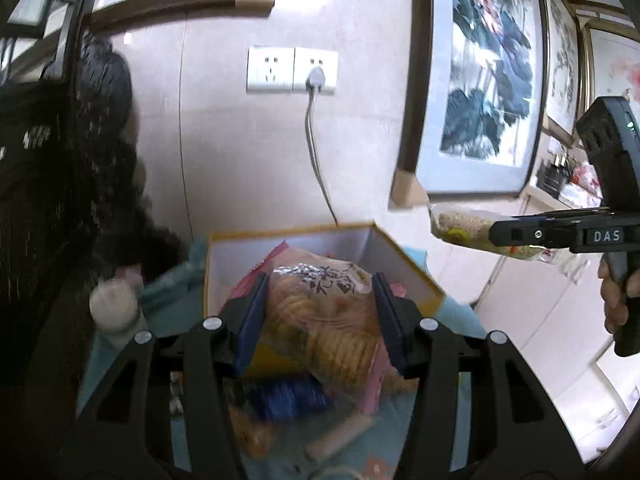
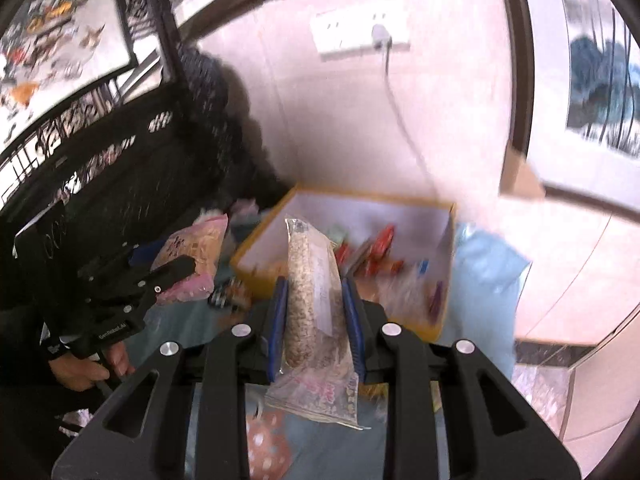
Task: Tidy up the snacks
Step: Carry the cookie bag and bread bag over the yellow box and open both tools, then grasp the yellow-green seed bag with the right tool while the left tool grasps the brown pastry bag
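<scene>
My left gripper (image 1: pixel 320 300) is shut on a clear bag of round golden biscuits (image 1: pixel 324 320) with a pink edge, held up in front of the yellow-rimmed white box (image 1: pixel 416 268). My right gripper (image 2: pixel 314 304) is shut on a narrow clear bag of pale grain snack (image 2: pixel 308 292), raised above the same box (image 2: pixel 264 248). Several red and blue wrapped snacks (image 2: pixel 380 248) lie inside the box. In the left wrist view the right gripper (image 1: pixel 496 236) shows at the right edge with its grain bag (image 1: pixel 460 228). The right wrist view shows the left gripper (image 2: pixel 188 268) with the biscuit bag (image 2: pixel 192 248).
The box stands on a light blue cloth (image 2: pixel 488 264) against a tiled wall with a socket and plugged cable (image 1: pixel 316 80). A black mesh crate (image 2: pixel 120 168) is at the left. A white jar (image 1: pixel 114 306) stands left of the box. Loose snack packs (image 1: pixel 288 396) lie below my left gripper.
</scene>
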Motion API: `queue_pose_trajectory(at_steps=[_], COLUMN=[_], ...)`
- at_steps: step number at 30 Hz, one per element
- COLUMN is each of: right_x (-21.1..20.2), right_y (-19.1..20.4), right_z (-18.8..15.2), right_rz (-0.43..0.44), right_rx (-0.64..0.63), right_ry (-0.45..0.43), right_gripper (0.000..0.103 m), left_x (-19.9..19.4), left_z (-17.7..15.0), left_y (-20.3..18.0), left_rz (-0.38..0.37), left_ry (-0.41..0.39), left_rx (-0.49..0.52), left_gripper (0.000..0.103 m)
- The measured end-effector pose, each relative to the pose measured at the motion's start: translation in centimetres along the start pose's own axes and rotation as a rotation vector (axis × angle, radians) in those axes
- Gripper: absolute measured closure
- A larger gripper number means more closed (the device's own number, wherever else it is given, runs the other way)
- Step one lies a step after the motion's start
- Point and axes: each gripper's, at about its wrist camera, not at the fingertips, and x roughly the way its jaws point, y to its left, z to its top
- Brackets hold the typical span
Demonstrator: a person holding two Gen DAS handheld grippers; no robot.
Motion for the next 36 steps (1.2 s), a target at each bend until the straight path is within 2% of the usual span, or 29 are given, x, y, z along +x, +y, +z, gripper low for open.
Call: queue_pose_trajectory(at_steps=[4, 8, 13, 14, 15, 16, 17, 18, 19, 24, 27, 32, 34, 36], right_x=[-0.1, 1.0, 3.4, 4.4, 5.4, 6.1, 7.3, 8.4, 9.5, 10.3, 10.0, 8.1, 7.6, 8.5], right_y=[-0.8, -1.4, -2.2, -2.5, -2.8, -3.0, -3.6, -3.9, -4.3, -5.3, -6.4, -8.0, -8.6, -9.7], right_z=[4.1, 7.3, 9.5, 9.8, 10.0, 10.0, 9.9, 9.6, 9.0, 5.1, 2.2, -4.9, -8.4, -12.4], right_rz=[-0.036, -0.077, -0.089, -0.092, -0.091, -0.087, -0.109, -0.155, -0.191, -0.201, -0.229, -0.403, -0.476, -0.506], right_rx=[0.004, -0.009, 0.018, 0.026, 0.035, 0.048, 0.074, 0.088, 0.094, 0.093, 0.115, 0.195, 0.24, 0.32], right_ry=[-0.04, -0.048, -0.044, -0.041, -0.04, -0.037, -0.017, 0.007, 0.036, 0.079, 0.099, 0.11, 0.13, 0.202], right_gripper=[0.075, 0.075, 0.075, 0.075, 0.071, 0.062, 0.038, 0.032, 0.032, 0.032, 0.032, 0.032, 0.03, 0.027], left_x=[2.0, 4.2, 7.0, 7.6, 8.4, 9.5, 10.4, 11.3, 11.7, 11.0, 9.9, 7.3, 6.8, 6.7], left_z=[4.8, 8.0, 10.3, 10.5, 10.7, 10.7, 10.4, 9.9, 9.5, 5.3, 1.8, -5.8, -9.2, -11.6], left_y=[0.2, 0.8, 1.6, 1.7, 1.9, 2.2, 2.5, 3.0, 3.3, 5.6, 7.2, 8.7, 8.7, 8.8], left_rz=[0.017, 0.031, 0.071, 0.086, 0.1, 0.11, 0.125, 0.156, 0.169, 0.205, 0.227, 0.273, 0.296, 0.318], left_ry=[-0.026, -0.013, -0.002, 0.003, 0.013, 0.037, 0.06, 0.075, 0.091, 0.125, 0.144, 0.186, 0.233, 0.277], left_rx=[0.006, 0.004, 0.023, 0.026, 0.027, 0.022, 0.011, 0.0, -0.001, -0.021, -0.074, -0.162, -0.173, -0.176], left_gripper=[0.051, 0.051, 0.05, 0.048, 0.037, 0.024, 0.004, 0.004, 0.004, 0.004, 0.004, 0.004, 0.004, 0.004])
